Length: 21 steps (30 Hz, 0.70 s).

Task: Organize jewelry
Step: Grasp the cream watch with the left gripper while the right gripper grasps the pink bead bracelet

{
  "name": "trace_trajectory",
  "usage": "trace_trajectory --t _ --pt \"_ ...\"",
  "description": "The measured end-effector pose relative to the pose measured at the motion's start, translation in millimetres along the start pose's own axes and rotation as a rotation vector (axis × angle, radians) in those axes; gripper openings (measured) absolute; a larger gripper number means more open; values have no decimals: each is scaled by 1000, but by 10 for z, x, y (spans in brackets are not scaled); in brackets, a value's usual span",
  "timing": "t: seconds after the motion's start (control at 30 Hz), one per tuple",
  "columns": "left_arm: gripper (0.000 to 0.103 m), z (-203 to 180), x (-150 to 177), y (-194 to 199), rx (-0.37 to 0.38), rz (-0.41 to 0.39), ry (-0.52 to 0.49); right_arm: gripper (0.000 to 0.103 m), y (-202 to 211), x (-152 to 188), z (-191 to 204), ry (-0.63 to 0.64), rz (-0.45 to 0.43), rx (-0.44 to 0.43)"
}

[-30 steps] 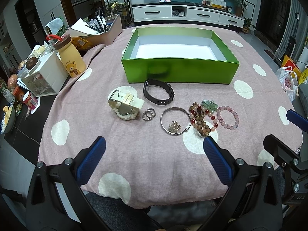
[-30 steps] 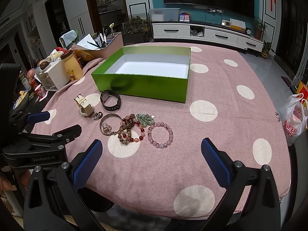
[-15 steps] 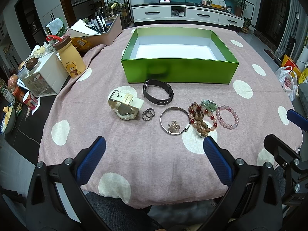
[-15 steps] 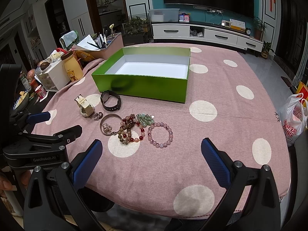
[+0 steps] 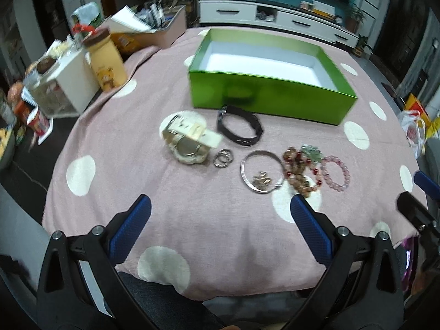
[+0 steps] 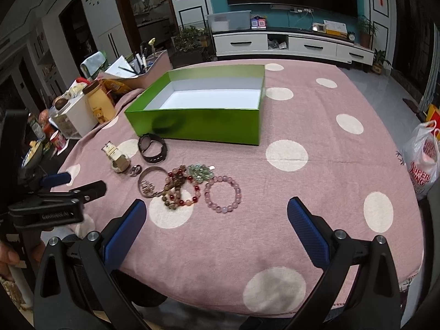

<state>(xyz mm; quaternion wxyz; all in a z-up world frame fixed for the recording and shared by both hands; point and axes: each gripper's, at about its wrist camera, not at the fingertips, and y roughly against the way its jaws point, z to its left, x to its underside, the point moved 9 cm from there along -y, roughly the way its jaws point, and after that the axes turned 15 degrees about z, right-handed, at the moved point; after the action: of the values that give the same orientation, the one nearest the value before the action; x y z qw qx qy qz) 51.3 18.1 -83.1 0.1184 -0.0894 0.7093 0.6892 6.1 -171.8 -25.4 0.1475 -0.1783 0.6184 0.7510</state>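
Note:
An open, empty green box (image 5: 272, 101) (image 6: 198, 123) stands mid-table on the pink dotted cloth. In front of it lie a cream watch (image 5: 189, 140), a black band (image 5: 240, 128), small rings (image 5: 223, 158), a silver bangle (image 5: 243, 165) with charms inside, brown and red bead bracelets (image 5: 299, 170), green beads (image 5: 312, 151) and a pink bead bracelet (image 5: 347, 173) (image 6: 222, 209). My left gripper (image 5: 220, 206) is open and holds nothing, near the table's front edge short of the rings. My right gripper (image 6: 217, 206) is open too, just short of the bead bracelets.
At the table's left stand a yellow bear bottle (image 5: 106, 60), a white drawer box (image 5: 60, 88) and a pink tray of pens and papers (image 5: 154, 30). A plastic bag (image 6: 423, 159) hangs off the right side. A hand (image 6: 8, 258) holds the left gripper.
The left wrist view has swung slightly left and tilted, with motion blur, so the jewelry sits a little further right. The right gripper has hardly moved. Both stay open.

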Motion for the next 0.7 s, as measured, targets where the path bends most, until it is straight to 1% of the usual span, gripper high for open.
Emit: trace_trajectory --t 0.13,0.23,0.47,0.57,0.7 --pt "101 171 -8 -136 31 28 52 102 -125 7 -159 -28 17 -4" --pt "101 280 -17 -212 82 36 92 102 -257 31 -282 -41 39 -4" --pt "101 452 -65 -312 180 25 189 102 -490 50 -315 -30 67 -8" --pt "101 468 -139 -301 224 4 218 98 -572 38 -291 -19 71 -16" --pt "101 450 -266 -272 276 -19 237 88 -671 13 -278 -6 81 -21"
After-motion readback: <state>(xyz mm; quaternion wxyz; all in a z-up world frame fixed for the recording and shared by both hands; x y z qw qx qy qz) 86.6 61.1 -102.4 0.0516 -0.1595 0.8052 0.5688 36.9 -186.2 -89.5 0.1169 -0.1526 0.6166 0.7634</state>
